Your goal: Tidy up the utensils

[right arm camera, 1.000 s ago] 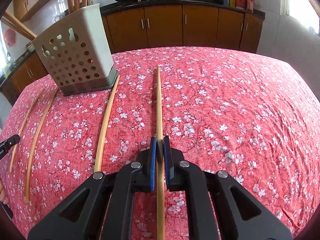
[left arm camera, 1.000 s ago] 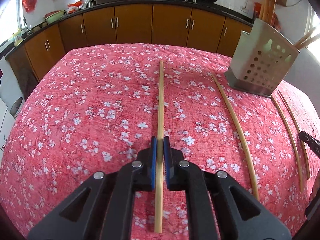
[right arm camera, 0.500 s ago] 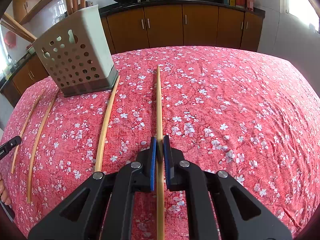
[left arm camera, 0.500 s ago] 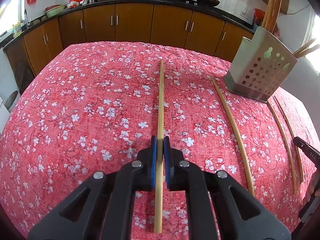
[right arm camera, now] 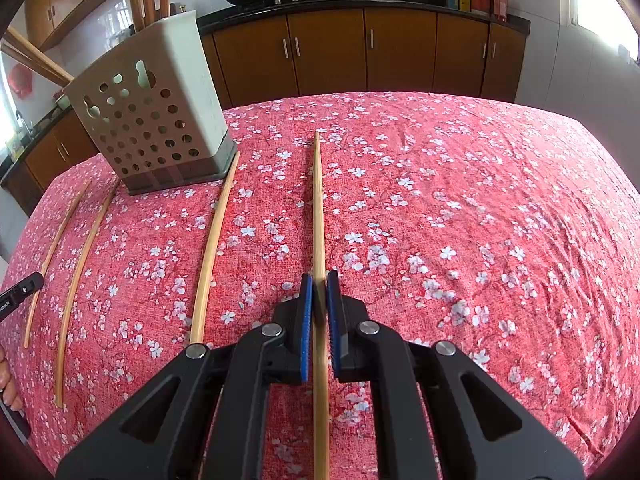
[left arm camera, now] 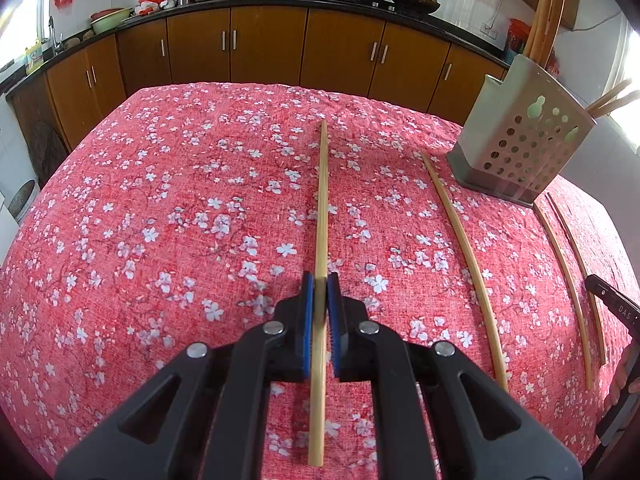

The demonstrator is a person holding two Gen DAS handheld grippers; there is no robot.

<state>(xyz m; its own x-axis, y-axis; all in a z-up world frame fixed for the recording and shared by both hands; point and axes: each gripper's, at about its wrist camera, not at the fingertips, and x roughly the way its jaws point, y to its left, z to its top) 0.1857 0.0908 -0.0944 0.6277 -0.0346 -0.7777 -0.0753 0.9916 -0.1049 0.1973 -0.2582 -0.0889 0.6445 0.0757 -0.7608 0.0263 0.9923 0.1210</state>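
Pinching a long pale bamboo chopstick (left arm camera: 321,216) between its blue pads, the left gripper (left arm camera: 320,294) points down at the counter under a red cloth with white blossoms (left arm camera: 168,216). The right gripper (right arm camera: 319,292) is likewise pressed onto a second bamboo chopstick (right arm camera: 318,208) running away towards the far edge. A grey perforated plastic utensil holder (right arm camera: 156,120) stands upright far left in the right wrist view, with sticks rising from it. Just beside its base lies a loose bamboo chopstick (right arm camera: 212,240); two thinner ones (right arm camera: 76,280) lie further left.
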